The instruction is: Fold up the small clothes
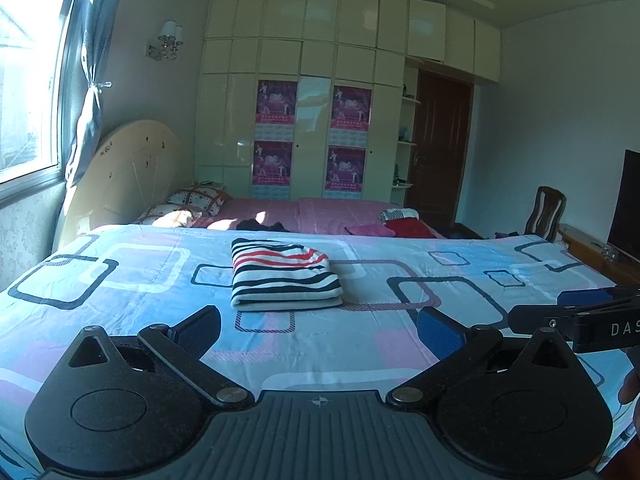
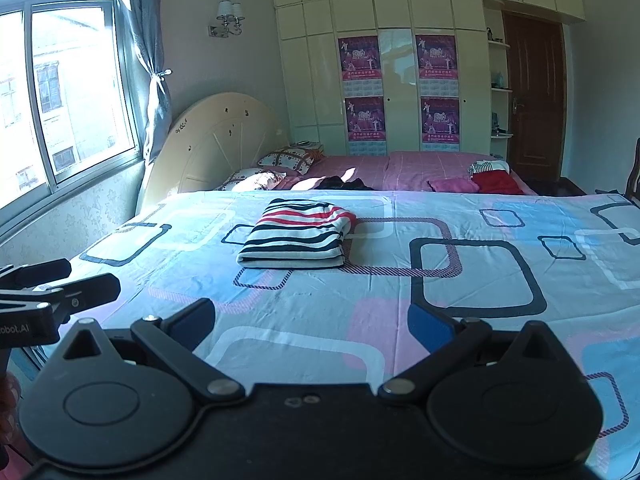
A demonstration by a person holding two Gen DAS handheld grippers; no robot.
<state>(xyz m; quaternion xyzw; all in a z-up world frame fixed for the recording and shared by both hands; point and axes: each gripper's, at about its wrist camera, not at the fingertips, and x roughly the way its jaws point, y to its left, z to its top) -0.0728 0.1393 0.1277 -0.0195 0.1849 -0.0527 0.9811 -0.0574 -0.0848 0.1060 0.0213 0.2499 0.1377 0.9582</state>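
A striped garment (image 1: 284, 276), white with black and red stripes, lies folded into a neat rectangle on the patterned bed sheet (image 1: 120, 320). It also shows in the right wrist view (image 2: 298, 236). My left gripper (image 1: 318, 330) is open and empty, held back from the garment near the bed's front edge. My right gripper (image 2: 312, 320) is open and empty, also short of the garment. The right gripper shows at the right edge of the left wrist view (image 1: 580, 312). The left gripper shows at the left edge of the right wrist view (image 2: 60, 284).
More clothes lie far back on the pink bed cover: a dark item (image 1: 260, 225), a pink item (image 1: 370, 230) and a red one (image 1: 408, 227). Pillows (image 1: 196, 200) and a headboard (image 1: 124, 176) stand at the left. A chair (image 1: 546, 212) stands at the right.
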